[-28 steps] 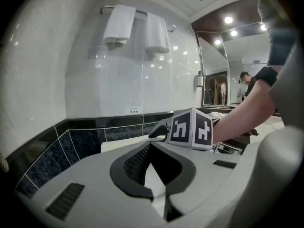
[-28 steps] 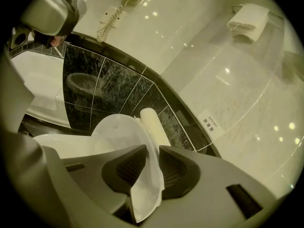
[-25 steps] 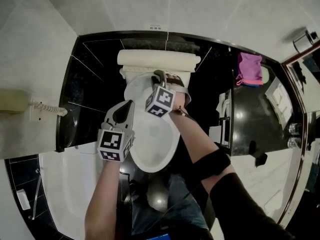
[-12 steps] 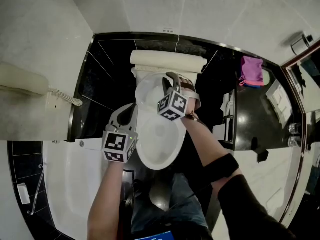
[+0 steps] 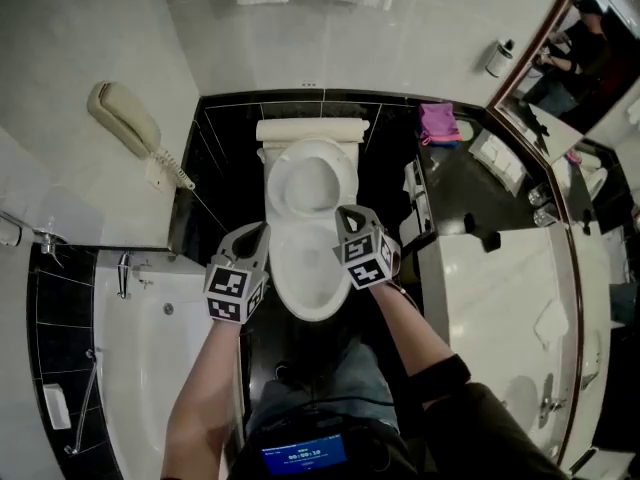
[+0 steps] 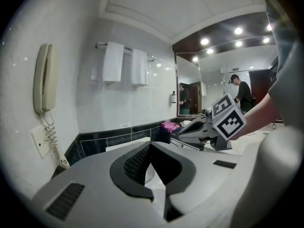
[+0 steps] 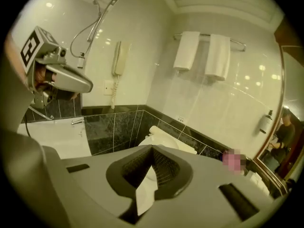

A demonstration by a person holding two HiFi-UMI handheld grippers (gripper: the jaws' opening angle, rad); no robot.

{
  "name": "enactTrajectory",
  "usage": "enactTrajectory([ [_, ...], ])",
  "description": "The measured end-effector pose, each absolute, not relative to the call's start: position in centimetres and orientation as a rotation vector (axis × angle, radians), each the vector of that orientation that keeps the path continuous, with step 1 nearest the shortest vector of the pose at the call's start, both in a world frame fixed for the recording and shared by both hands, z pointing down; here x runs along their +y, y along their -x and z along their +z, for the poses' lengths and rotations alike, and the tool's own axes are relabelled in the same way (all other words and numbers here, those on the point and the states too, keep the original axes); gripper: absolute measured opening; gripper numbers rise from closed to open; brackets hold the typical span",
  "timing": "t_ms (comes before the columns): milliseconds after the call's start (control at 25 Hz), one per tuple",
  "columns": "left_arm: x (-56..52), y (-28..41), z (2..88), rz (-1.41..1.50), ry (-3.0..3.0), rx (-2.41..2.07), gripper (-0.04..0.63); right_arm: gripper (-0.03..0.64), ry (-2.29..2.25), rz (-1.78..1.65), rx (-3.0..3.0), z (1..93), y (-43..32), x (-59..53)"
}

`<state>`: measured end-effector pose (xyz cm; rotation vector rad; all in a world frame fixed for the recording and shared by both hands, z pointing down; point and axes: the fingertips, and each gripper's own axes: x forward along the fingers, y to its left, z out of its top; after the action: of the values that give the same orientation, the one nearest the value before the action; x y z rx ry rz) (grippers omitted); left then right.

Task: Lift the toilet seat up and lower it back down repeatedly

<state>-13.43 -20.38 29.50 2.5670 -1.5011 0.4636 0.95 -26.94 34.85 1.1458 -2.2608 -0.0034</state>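
Head cam: steep top-down over toilet [image 5: 306, 268]. Gripper cams: low, facing the back wall [image 6: 142, 103]; both catch the towels [image 6: 114, 61].

Logged from my station: toilet [image 5: 305, 268] ahead of fingers [image 6: 135, 164], glossy white ceramic. Fingers matt grey plastic, ribbed black inner faces. Wall tiles [image 7: 114, 127] beyond fingers, polished dark stone. Towels [image 7: 186, 50] above, white cloth.

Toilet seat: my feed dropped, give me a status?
Left gripper and right gripper open, empty, flanking the bowl. Toilet seat looks raised against tank. Nothing blocking.
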Motion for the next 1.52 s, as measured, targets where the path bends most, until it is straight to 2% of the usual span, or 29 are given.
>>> enactTrajectory([
  [320,-9.4,11.5,26.7,0.401,-2.558,-1.468,-0.014,0.017,-1.249,0.124,-2.27,30.0,-6.3,-14.6],
  [840,2.4,5.0,25.8,0.381,-2.47,-1.603,-0.014,0.018,-1.191,0.157,-2.387,28.9,-13.4,-3.7],
  [1520,5.0,3.3,26.3,0.435,-2.465,-1.583,-0.014,0.018,-1.224,0.196,-2.362,29.7,-16.4,-0.7],
])
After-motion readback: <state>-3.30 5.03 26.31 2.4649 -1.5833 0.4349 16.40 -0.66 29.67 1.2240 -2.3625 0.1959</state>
